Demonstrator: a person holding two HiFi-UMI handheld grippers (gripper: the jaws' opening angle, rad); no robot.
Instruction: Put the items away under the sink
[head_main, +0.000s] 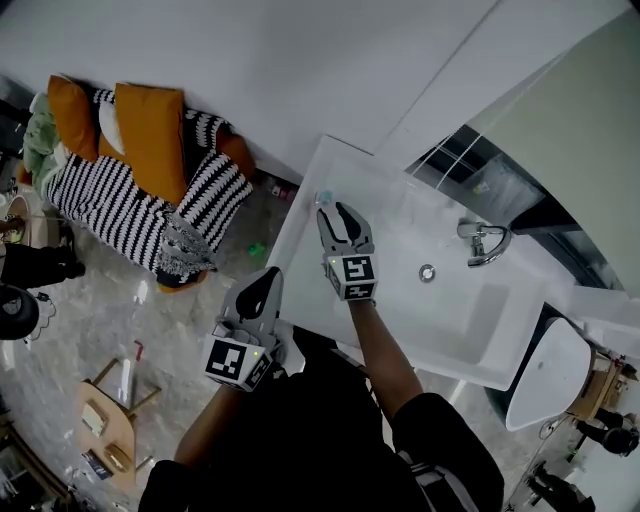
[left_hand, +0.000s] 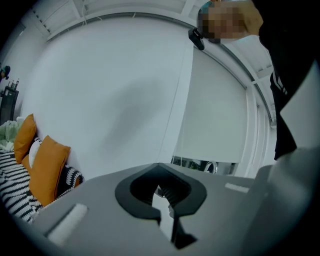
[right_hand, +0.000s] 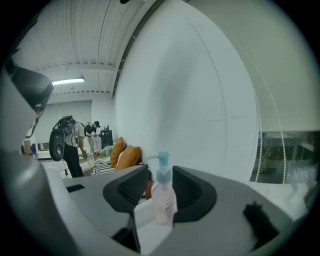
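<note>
A small pink pump bottle (head_main: 323, 198) with a light blue top stands upright at the far left corner of the white sink counter (head_main: 400, 215). My right gripper (head_main: 337, 212) reaches over the counter toward it, open. In the right gripper view the bottle (right_hand: 162, 197) stands between the dark pads (right_hand: 122, 192) of the right gripper (right_hand: 160, 216), which do not press on it. My left gripper (head_main: 264, 280) hangs lower, in front of the counter's front edge, jaws together and empty. In the left gripper view the left gripper (left_hand: 167, 212) faces a bare white wall.
The basin holds a chrome faucet (head_main: 485, 242) and a drain (head_main: 427, 272). A sofa with orange cushions and a striped blanket (head_main: 140, 175) stands left of the counter. A small wooden table (head_main: 105, 435) is on the floor. People (right_hand: 70, 145) stand far off.
</note>
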